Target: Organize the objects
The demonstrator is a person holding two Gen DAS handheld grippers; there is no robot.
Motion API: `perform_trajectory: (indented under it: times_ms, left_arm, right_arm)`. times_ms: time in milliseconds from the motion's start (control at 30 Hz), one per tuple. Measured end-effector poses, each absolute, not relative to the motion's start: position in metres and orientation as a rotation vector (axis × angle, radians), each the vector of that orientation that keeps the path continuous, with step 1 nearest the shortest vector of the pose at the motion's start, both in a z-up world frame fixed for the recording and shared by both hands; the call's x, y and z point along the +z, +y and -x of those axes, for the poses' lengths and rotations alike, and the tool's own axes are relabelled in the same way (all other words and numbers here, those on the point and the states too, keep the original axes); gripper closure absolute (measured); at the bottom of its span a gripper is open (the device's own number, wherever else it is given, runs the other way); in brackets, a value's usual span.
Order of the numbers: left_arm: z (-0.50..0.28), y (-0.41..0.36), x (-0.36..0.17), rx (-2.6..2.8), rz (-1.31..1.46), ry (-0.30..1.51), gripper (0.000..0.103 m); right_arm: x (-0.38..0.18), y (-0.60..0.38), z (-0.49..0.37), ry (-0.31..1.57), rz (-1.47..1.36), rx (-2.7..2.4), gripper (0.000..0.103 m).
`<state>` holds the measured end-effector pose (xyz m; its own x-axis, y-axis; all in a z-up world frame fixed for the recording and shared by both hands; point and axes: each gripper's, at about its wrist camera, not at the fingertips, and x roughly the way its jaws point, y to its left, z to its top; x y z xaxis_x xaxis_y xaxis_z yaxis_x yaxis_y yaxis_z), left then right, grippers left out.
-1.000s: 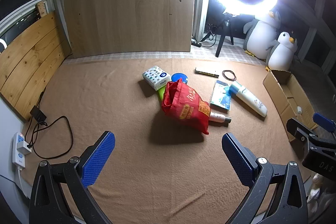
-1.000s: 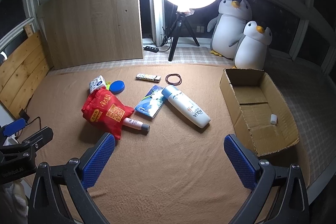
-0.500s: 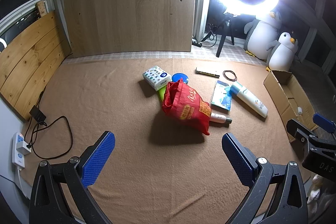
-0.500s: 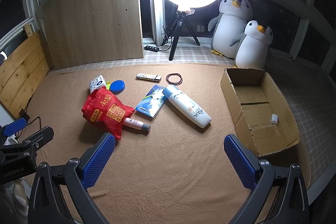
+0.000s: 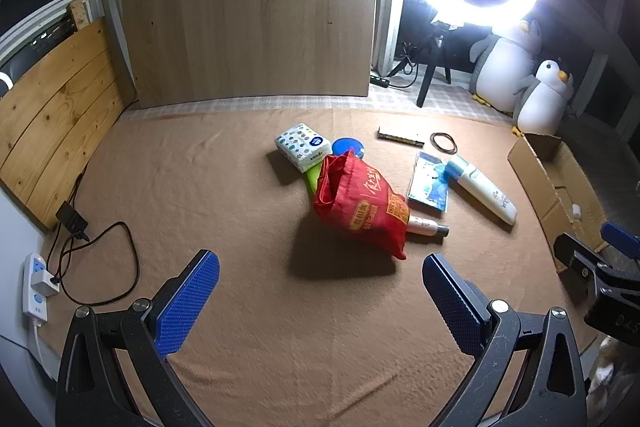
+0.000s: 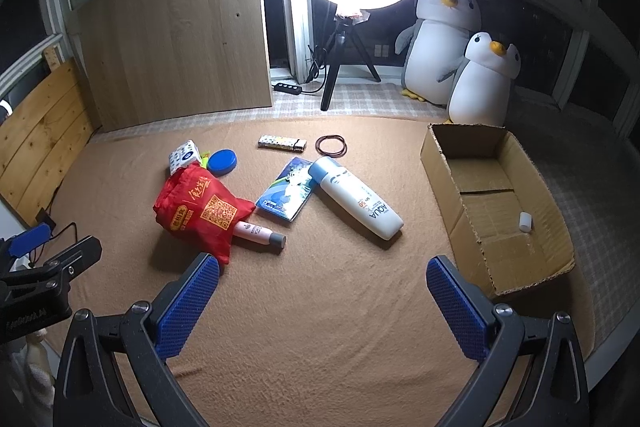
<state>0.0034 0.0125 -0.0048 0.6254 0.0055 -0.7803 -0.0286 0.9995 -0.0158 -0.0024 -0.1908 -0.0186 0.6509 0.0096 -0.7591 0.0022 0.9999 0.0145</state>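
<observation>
Red bag first; left gripper, right gripper fingers wide apart, nothing held. Carry to cardboard box; pinch bunched fabric.

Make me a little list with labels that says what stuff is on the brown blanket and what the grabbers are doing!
surface: brown blanket
container: cardboard box, open, one small white item inside
loose items: red bag, pink tube partly under it, white bottle, blue packet, tissue pack, blue lid, hair ties, lighter
left gripper: open, holding nothing
right gripper: open, holding nothing
</observation>
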Motion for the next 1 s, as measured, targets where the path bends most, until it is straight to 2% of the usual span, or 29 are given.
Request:
perform_trajectory:
  times_ms: [467, 1000]
  left_arm:
    - [-0.054, 0.009, -0.009, 0.023, -0.007, 0.889, 0.0]
    - [-0.155, -0.016, -0.054, 0.019, -0.032, 0.979, 0.003]
  right_arm:
    - [-0.026, -0.203, 0.002, 0.894, -0.031, -0.021, 0.0]
    - [-0.041, -0.228, 0.007, 0.949, -0.044, -0.079, 0.0]
